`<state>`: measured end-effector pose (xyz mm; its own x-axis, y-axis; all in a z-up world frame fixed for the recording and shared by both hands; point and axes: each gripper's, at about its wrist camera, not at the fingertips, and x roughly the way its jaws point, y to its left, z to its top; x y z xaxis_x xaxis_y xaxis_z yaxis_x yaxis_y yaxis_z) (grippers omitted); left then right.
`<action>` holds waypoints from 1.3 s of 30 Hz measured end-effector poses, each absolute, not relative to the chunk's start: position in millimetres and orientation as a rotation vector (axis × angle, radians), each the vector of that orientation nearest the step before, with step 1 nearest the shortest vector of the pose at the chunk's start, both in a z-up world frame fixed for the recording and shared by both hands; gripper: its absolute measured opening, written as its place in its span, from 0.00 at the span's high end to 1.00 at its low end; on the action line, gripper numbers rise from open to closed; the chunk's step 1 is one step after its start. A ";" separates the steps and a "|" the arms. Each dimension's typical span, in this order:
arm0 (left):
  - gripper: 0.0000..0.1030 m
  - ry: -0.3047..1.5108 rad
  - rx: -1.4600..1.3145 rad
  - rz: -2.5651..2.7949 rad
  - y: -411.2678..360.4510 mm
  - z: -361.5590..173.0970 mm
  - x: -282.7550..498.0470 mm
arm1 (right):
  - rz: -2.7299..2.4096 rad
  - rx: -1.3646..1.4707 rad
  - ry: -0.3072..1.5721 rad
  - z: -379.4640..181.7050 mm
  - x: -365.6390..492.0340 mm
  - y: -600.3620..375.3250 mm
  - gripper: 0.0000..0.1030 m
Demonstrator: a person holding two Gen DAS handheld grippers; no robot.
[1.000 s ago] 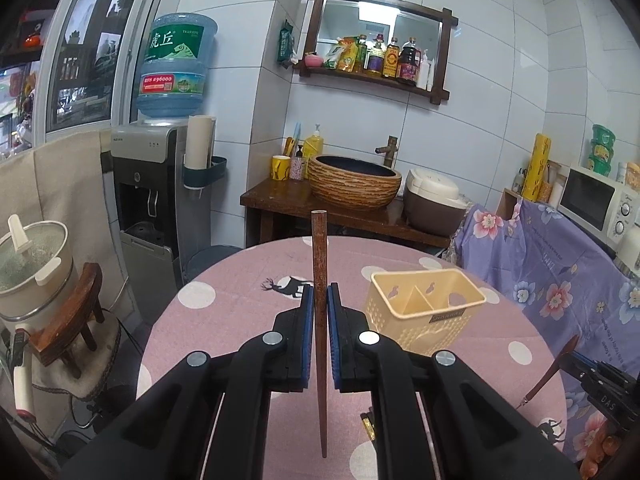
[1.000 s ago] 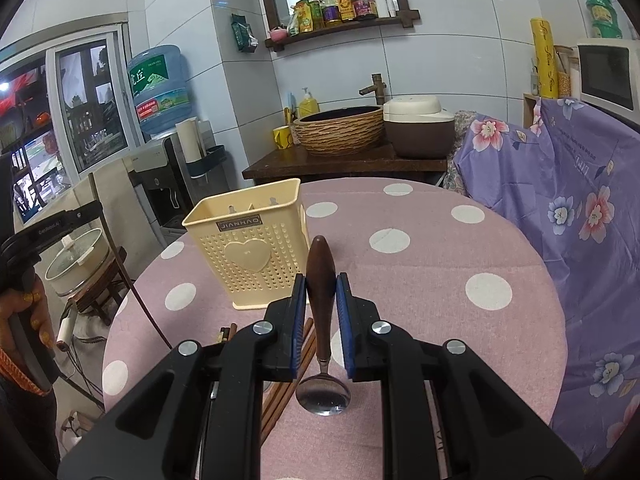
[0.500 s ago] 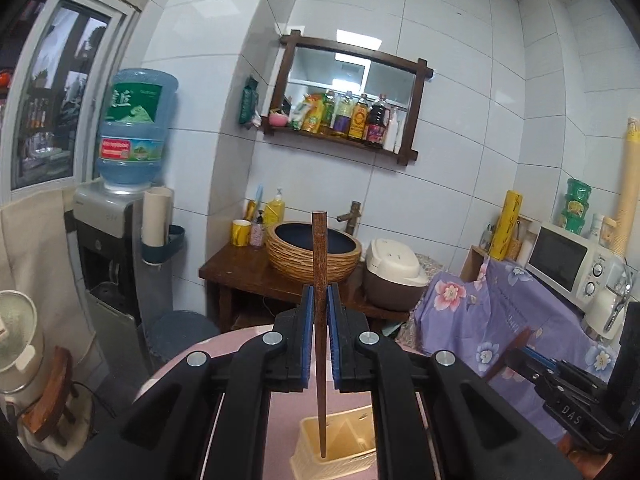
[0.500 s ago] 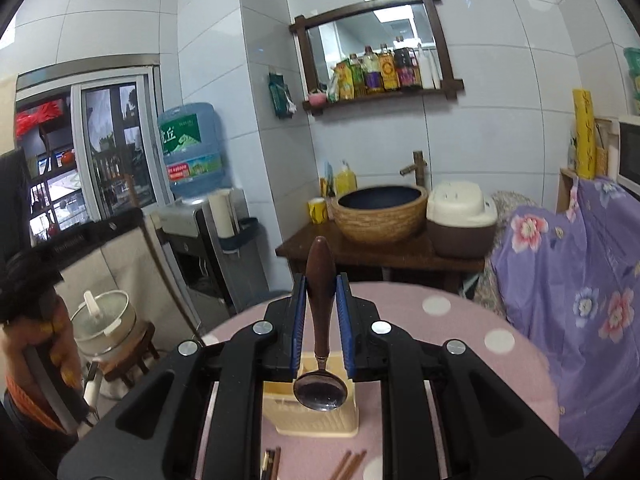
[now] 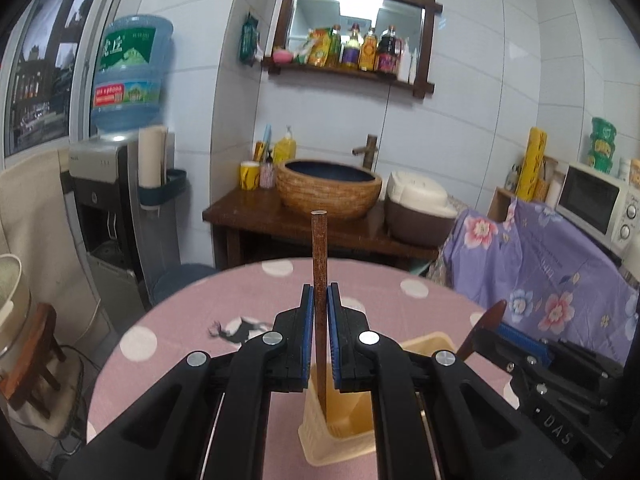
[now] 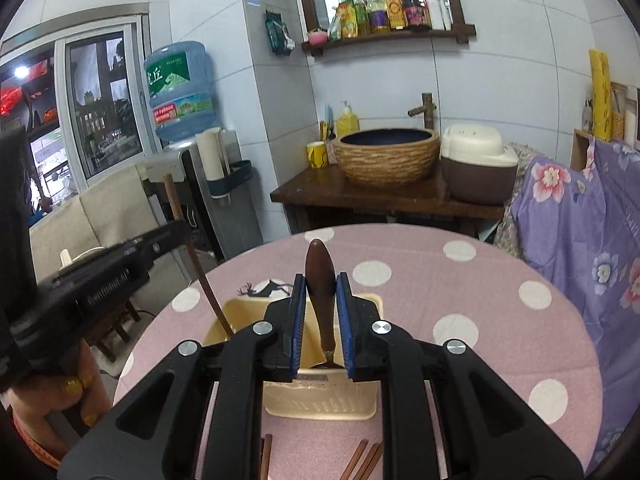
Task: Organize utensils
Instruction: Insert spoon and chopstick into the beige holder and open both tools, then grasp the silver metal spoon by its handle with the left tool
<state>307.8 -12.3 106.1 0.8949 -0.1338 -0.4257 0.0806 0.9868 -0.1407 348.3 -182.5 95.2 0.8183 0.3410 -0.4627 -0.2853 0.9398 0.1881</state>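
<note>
My left gripper [image 5: 320,300] is shut on a brown wooden chopstick [image 5: 319,248], held upright with its lower end inside the cream plastic utensil holder [image 5: 352,440]. My right gripper [image 6: 320,292] is shut on the dark wooden handle of a spoon [image 6: 319,276], whose metal bowl end dips into the holder [image 6: 320,396]. In the right wrist view the left gripper [image 6: 100,272] and its chopstick [image 6: 200,280] reach into the holder's left compartment. The right gripper [image 5: 520,352] shows at the right of the left wrist view.
The holder stands on a round table with a pink polka-dot cloth [image 6: 460,300]. Several loose chopsticks [image 6: 360,460] lie on the cloth in front of the holder. A purple floral cover [image 5: 560,272] is on the right, a wooden sink stand [image 5: 320,216] behind.
Both grippers came down from a raised position over the holder. The chopstick and the spoon now dip into the holder.
</note>
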 end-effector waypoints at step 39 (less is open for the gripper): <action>0.20 0.734 0.005 -0.313 9.6 -19.2 187.6 | 0.153 0.155 0.697 -31.9 226.7 -238.9 0.27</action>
